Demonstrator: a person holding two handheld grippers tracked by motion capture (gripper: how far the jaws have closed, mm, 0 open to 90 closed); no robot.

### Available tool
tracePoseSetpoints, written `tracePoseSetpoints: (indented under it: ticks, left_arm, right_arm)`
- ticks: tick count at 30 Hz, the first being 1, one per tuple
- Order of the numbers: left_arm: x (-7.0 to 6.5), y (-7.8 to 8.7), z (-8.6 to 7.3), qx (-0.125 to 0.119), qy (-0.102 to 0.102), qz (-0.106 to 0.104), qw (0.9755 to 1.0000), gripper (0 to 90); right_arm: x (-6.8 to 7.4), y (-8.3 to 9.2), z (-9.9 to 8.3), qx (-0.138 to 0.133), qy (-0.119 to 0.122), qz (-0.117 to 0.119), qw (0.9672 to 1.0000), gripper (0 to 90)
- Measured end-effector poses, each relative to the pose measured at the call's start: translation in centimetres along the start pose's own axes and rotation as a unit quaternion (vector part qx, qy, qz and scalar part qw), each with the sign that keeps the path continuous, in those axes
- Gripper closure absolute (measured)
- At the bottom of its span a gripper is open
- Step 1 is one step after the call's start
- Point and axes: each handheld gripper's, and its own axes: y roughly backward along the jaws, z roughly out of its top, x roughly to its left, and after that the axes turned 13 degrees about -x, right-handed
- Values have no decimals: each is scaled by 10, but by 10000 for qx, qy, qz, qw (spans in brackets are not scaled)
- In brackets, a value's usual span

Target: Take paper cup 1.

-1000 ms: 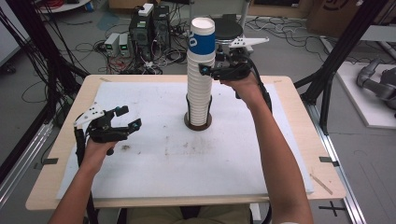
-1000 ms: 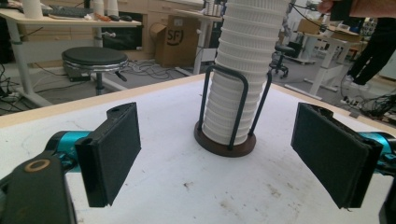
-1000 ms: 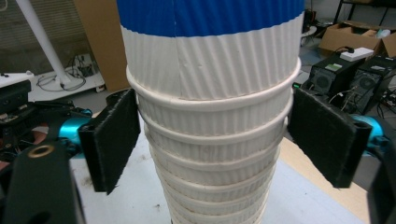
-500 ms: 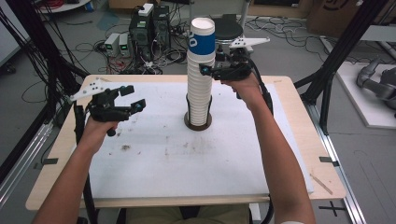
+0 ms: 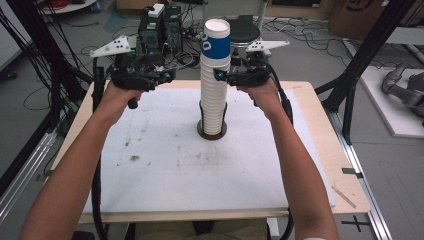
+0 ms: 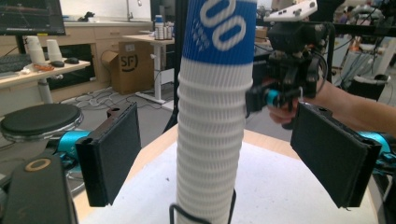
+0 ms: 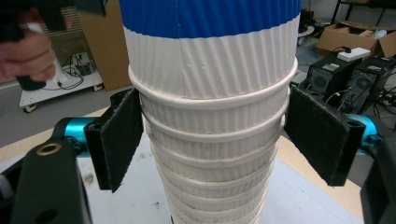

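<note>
Your right gripper (image 5: 223, 76), jaws just closing, brackets the tall white ribbed paper-cup stack (image 5: 214, 90) without contact; your left gripper (image 5: 167, 76) stands beside it, jaws wide.

White mat (image 5: 190, 175) covering the light wooden table (image 5: 330, 150), black computer towers (image 5: 160, 25) and tangled cables on the floor beyond the far edge, cardboard box (image 6: 133, 65), round black stool (image 6: 39, 121).

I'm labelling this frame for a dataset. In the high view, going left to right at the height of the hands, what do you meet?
Left hand-held gripper → stack of paper cups → right hand-held gripper, its jaws just closing around the stack.
</note>
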Motion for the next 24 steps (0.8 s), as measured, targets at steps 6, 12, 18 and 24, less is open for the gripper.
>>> tracePoseSetpoints:
  ticks: [6,12,18,24]
  left_arm:
    - [-1,-32,24,36,-89,-154,9998,159]
    - [-4,-62,36,159,-152,-272,9994,159]
    - [-9,-92,39,249,-171,-399,9987,159]
    - [-10,-116,40,379,-198,-313,9986,159]
  right_arm:
    - [1,0,0,-8,-23,-13,10000,209]
    - [1,0,-1,-47,0,-9,10000,209]
    - [1,1,-1,-28,18,-10,10000,209]
    - [2,2,0,-8,17,-1,10000,211]
